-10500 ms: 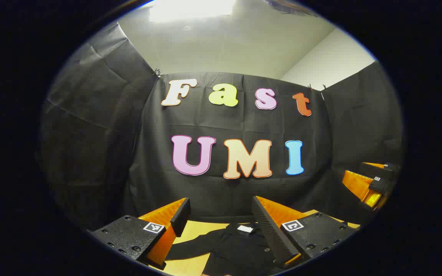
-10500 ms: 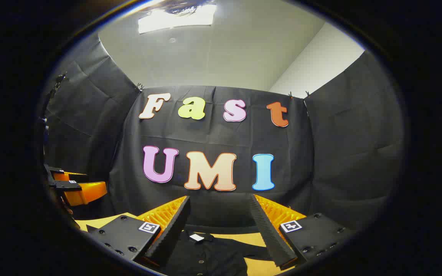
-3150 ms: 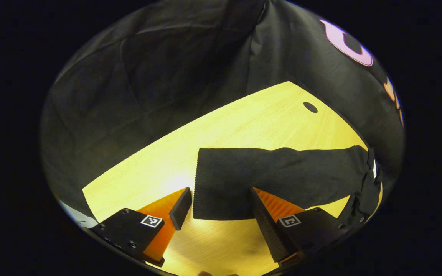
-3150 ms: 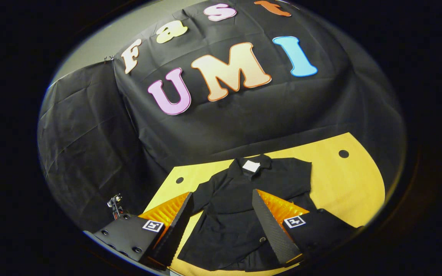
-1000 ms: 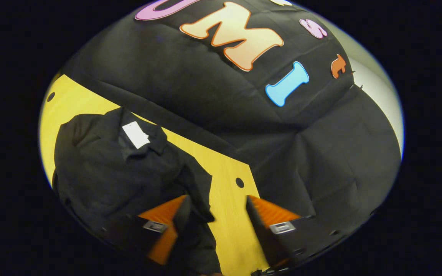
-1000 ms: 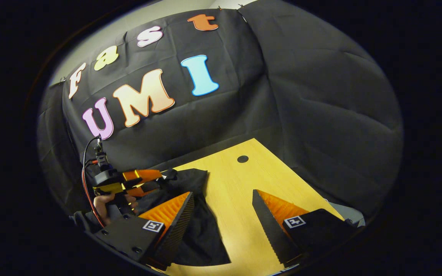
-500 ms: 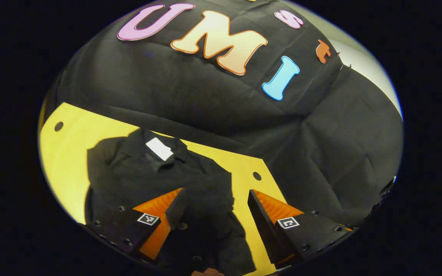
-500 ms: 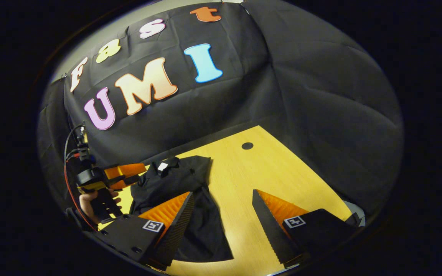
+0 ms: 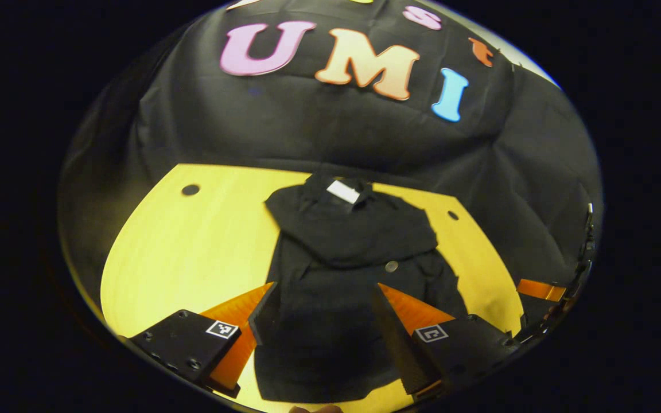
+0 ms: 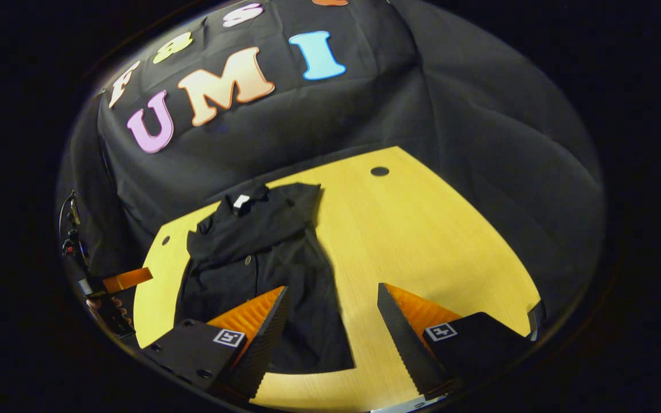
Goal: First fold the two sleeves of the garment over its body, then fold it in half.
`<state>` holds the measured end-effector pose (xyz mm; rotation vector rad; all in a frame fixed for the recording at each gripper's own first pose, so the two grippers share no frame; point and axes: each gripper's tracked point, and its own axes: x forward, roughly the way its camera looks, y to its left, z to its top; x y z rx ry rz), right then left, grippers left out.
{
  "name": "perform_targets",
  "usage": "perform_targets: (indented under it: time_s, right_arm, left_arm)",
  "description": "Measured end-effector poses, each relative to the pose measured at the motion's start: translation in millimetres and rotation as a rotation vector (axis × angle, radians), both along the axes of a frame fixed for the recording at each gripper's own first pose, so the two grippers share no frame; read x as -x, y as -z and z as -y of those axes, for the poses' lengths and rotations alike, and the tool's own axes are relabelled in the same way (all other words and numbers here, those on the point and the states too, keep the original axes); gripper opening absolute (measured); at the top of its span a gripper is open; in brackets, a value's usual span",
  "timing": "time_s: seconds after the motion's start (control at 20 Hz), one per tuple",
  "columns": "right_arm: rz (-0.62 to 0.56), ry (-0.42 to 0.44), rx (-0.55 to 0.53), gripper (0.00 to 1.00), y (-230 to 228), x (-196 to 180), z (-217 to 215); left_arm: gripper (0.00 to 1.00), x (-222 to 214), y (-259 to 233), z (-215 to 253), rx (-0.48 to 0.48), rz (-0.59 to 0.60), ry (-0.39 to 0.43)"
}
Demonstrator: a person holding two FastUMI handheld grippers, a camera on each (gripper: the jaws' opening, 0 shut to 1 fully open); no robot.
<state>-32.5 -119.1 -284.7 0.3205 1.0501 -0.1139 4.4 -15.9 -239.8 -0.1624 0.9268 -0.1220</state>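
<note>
A black shirt [image 9: 353, 252] lies flat on the yellow wooden table [image 9: 193, 246], collar and white label [image 9: 343, 191] at the far side. Its sleeves lie folded across the chest. In the left gripper view my left gripper [image 9: 322, 321] hovers open over the shirt's lower half, holding nothing. In the right gripper view the shirt [image 10: 256, 258] sits left of centre. My right gripper [image 10: 330, 327] stands open above the shirt's lower right edge and bare table. The left gripper [image 10: 118, 281], with a hand under it, shows at the table's left edge.
The table has small round holes near its far corners [image 9: 190, 189] [image 10: 379, 171]. Black cloth walls close in the back and sides. Bare tabletop lies on both sides of the shirt [image 10: 434, 241]. The right gripper [image 9: 540, 289] shows at the right edge of the left gripper view.
The left gripper has drawn back from the shirt's chest toward the near left edge. Both views have tilted down and now take in the whole shirt.
</note>
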Motion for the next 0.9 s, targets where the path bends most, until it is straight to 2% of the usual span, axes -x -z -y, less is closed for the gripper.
perform_targets:
  time_s: [0.15, 0.4, 0.8, 0.9]
  right_arm:
    - [-0.069, -0.033, -0.007, 0.98, 25, 20, -16]
    - [-0.203, -0.057, 0.015, 0.97, 68, 50, -31]
    - [-0.309, -0.077, 0.025, 0.98, 99, 69, -40]
    - [-0.351, -0.086, 0.028, 0.98, 104, 79, -44]
  left_arm:
    - [0.96, 54, 23, -30, -0.048, -0.104, -0.048]
    - [0.96, 123, 59, -51, -0.107, -0.277, -0.051]
    - [0.96, 155, 75, -55, -0.134, -0.445, -0.092]
    - [0.94, 156, 81, -52, -0.159, -0.432, -0.055]
